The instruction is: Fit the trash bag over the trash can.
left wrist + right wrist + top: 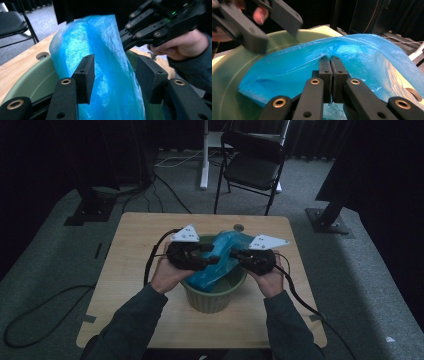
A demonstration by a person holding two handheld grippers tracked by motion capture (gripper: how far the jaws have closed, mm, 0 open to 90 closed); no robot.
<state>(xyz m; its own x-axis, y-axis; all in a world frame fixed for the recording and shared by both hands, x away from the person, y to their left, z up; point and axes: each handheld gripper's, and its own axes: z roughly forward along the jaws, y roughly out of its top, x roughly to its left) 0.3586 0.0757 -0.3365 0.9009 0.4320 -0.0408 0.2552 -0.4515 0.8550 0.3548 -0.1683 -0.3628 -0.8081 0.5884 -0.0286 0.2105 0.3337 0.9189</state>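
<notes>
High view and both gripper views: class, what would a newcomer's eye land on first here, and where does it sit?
The bright blue plastic bag stands out, rising from the green bin on the wooden table. The right gripper is shut on the bag's film. The left gripper has its jaws apart, one on either side of the bag.

Left hand-held gripper [113,78] jaws apart around blue plastic bag [100,50], green bin [32,85] below, right hand-held gripper [125,40] at two o'clock pinching the bag, bench [20,60] at nine o'clock

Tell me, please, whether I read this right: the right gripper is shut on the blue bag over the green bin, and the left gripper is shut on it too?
Not quite: in the left gripper view the left gripper stands open around the bag, pads apart from it. The right gripper is shut on the bag over the bin.
</notes>
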